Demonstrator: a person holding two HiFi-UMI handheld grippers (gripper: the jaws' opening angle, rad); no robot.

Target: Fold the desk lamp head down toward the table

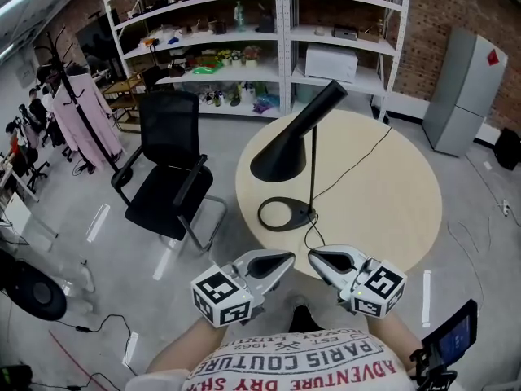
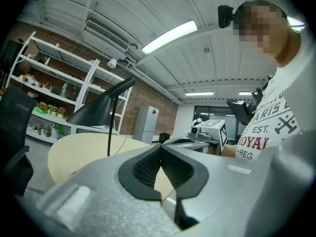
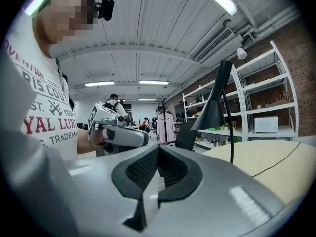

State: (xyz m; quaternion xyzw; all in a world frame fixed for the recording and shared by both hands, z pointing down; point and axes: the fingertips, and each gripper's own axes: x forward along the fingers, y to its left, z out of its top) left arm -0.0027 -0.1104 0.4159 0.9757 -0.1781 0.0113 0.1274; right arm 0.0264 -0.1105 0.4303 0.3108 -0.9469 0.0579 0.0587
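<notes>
In the head view the black desk lamp (image 1: 285, 151) stands mid-frame on the near left part of the round table (image 1: 391, 206). Its ring base (image 1: 285, 215) lies flat on the top, and its cone head is raised on the pole, mouth tilted toward the lower left and well above the table. Its cord (image 1: 358, 163) trails toward the far edge. At bottom centre the left gripper (image 1: 290, 260) and right gripper (image 1: 313, 256) point at each other, tips nearly meeting, apart from the lamp. Only the gripper views show the jaws: both pairs are pressed together with nothing between them. Each gripper view also shows the other gripper beyond its tips. Only the head view shows the black office chair (image 1: 167, 169) left of the table.
</notes>
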